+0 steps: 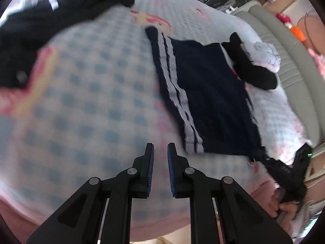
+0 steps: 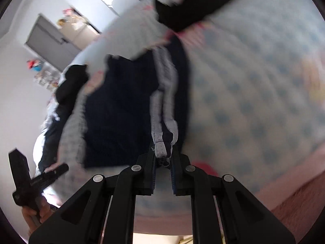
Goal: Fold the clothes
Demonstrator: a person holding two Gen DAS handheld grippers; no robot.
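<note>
Navy shorts (image 1: 211, 93) on bed (image 1: 91, 93); right gripper (image 2: 163, 154) clamps striped hem; left gripper (image 1: 160, 152) narrow, empty

Soft, even daylight fills both fisheye views; no hard shadows fall on the checked bedspread (image 1: 91, 93). Motion blur smears the bedspread and the navy striped garment (image 1: 211, 101), most heavily in the right wrist view, while the black gripper linkages in the foreground stay sharp. Straight lines bow toward the rim, and a dark circular vignette closes every corner. The pale wall (image 2: 18, 93) looks washed out.
</note>
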